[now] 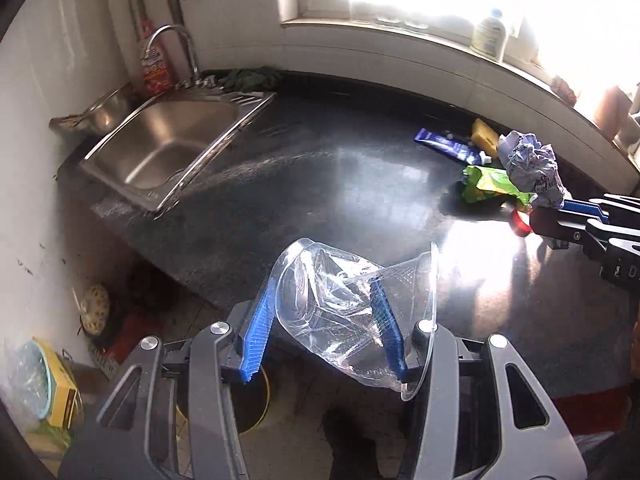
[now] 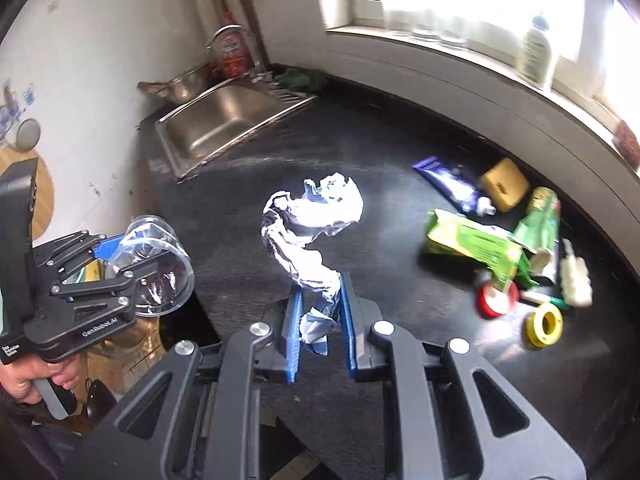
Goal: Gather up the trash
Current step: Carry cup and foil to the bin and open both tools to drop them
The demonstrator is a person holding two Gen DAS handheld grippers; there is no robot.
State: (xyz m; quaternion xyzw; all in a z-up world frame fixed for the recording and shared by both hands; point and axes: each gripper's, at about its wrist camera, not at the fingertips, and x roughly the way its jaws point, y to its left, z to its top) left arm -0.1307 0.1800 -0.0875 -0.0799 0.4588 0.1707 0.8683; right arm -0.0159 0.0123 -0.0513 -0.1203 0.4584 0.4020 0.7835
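Observation:
My left gripper (image 1: 324, 280) is shut on a crushed clear plastic cup (image 1: 344, 312), its blue pads squeezing the cup's sides beyond the counter's front edge. From the right wrist view the same cup (image 2: 160, 264) sits in the left gripper (image 2: 132, 256), held by a hand (image 2: 28, 380). My right gripper (image 2: 320, 286) is shut on the lower end of a crumpled white and silver wrapper (image 2: 308, 224), lifted above the dark countertop (image 2: 380, 152). In the left wrist view that wrapper (image 1: 530, 168) sticks up from the right gripper (image 1: 548, 210).
More trash lies at the counter's right: a blue tube (image 2: 452, 186), a yellow sponge (image 2: 504, 182), a green packet (image 2: 476, 246), a red-and-white tape roll (image 2: 496, 298) and a yellow roll (image 2: 544, 322). A steel sink (image 1: 168, 144) is far left. A bottle (image 1: 488, 34) stands on the windowsill.

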